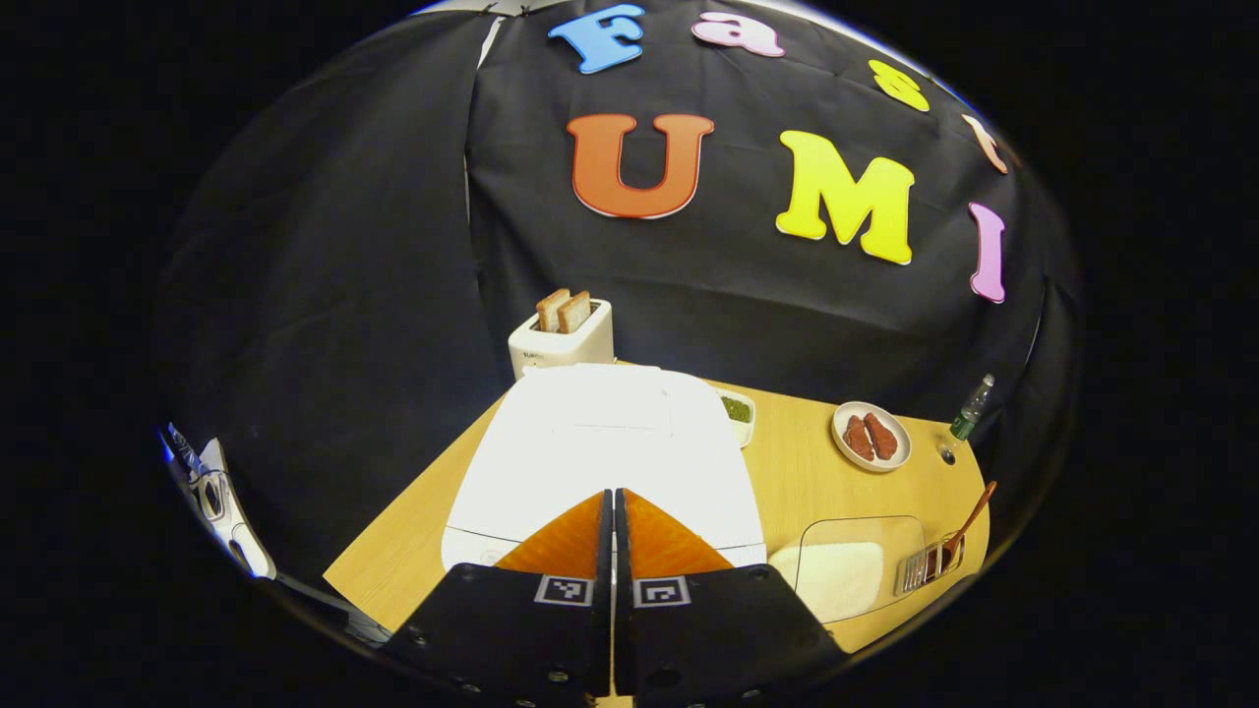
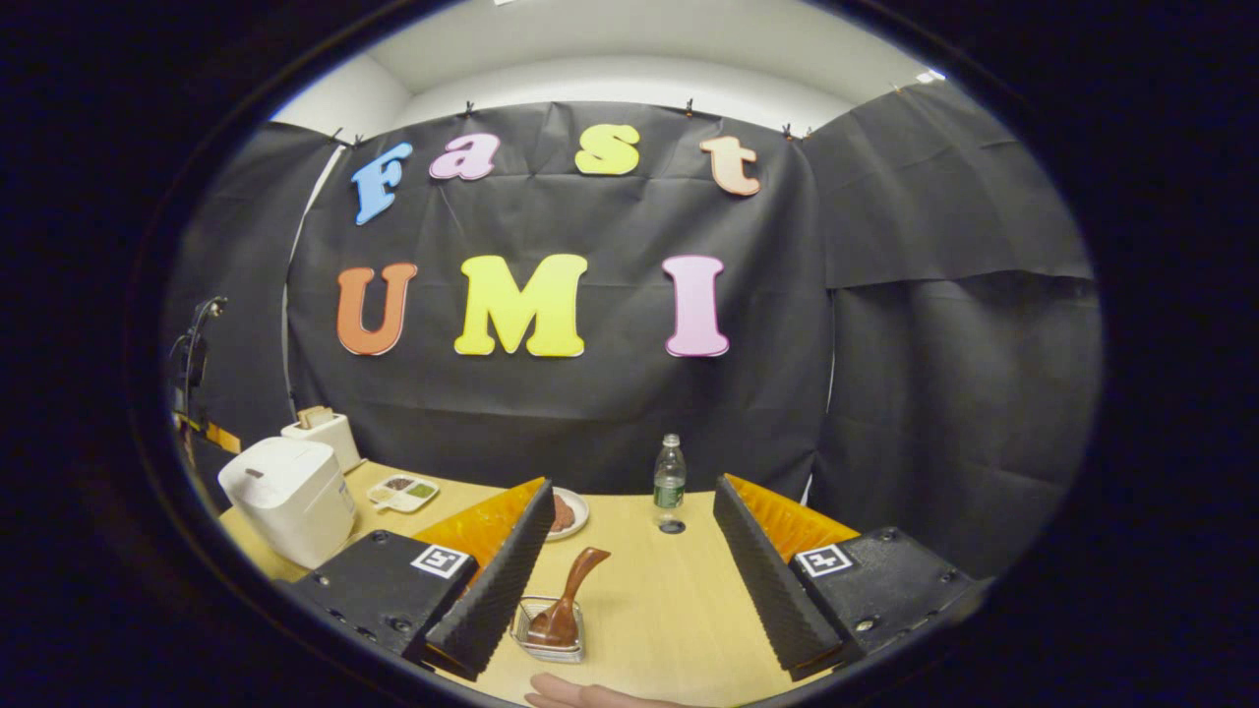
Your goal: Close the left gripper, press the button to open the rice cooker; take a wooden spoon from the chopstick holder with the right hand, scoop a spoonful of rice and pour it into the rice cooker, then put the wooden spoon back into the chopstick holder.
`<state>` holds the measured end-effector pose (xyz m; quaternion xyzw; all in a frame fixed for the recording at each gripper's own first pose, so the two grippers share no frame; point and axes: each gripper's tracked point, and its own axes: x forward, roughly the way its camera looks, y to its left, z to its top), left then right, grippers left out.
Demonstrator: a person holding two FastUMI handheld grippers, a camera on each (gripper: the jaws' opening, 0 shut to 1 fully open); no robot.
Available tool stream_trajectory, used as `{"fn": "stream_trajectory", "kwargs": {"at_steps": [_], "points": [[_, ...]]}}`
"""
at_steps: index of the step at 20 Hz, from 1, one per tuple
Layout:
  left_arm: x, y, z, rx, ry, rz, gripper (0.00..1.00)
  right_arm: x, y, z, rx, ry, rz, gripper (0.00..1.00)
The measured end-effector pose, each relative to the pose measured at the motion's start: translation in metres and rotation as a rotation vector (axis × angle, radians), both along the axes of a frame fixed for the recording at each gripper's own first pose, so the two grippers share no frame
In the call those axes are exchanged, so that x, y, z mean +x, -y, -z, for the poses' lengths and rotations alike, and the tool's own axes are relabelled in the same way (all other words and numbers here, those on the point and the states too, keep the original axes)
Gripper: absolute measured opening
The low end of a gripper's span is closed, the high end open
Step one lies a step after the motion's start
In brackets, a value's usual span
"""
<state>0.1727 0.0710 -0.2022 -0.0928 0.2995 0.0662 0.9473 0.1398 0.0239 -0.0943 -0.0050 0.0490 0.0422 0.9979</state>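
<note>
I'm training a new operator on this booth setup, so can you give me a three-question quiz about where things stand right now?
1. True or false: the lid of the rice cooker is already up.
2. Which gripper has its fingers spread apart? A) left gripper B) right gripper
3. Fill in: the wooden spoon stands in the ____.

Key:
1. False. The lid lies flat and closed, with the shut left gripper just above its front edge.
2. B. In the right gripper view its fingers stand wide apart, holding nothing.
3. Chopstick holder, the small clear one on the table, not yet picked up.
</note>
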Motion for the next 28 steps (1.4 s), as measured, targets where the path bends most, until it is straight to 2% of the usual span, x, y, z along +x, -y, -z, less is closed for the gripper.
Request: {"fn": "stream_trajectory", "kwargs": {"at_steps": [5,8,13,17,23,24,27,28], "points": [[0.01,0.0,0.02,-0.035,-0.05,0.006,0.0,0.01,0.001,0.015,0.014,-0.033,0.006,1.0],[0.006,-0.006,0.032,0.003,-0.083,-0.014,0.0,0.014,0.0,0.016,0.024,-0.033,0.003,1.0],[0.006,-0.004,0.038,0.028,-0.056,0.003,0.01,0.021,-0.003,0.028,0.031,-0.054,-0.009,1.0],[0.005,-0.003,0.037,0.005,-0.056,-0.009,0.01,0.025,-0.005,0.037,0.025,-0.07,-0.021,1.0],[0.001,-0.013,0.003,0.006,0.019,-0.056,0.01,0.031,-0.001,0.058,0.028,-0.097,-0.023,1.0],[0.0,-0.016,-0.012,0.012,0.06,-0.067,0.07,0.033,0.0,0.064,0.028,-0.107,-0.023,1.0],[-0.025,-0.012,-0.035,-0.048,0.107,-0.073,0.1,0.041,-0.002,0.084,0.038,-0.147,-0.032,1.0],[-0.031,-0.006,-0.044,-0.067,0.164,-0.062,0.1,0.044,-0.003,0.091,0.047,-0.164,-0.035,1.0]]}}
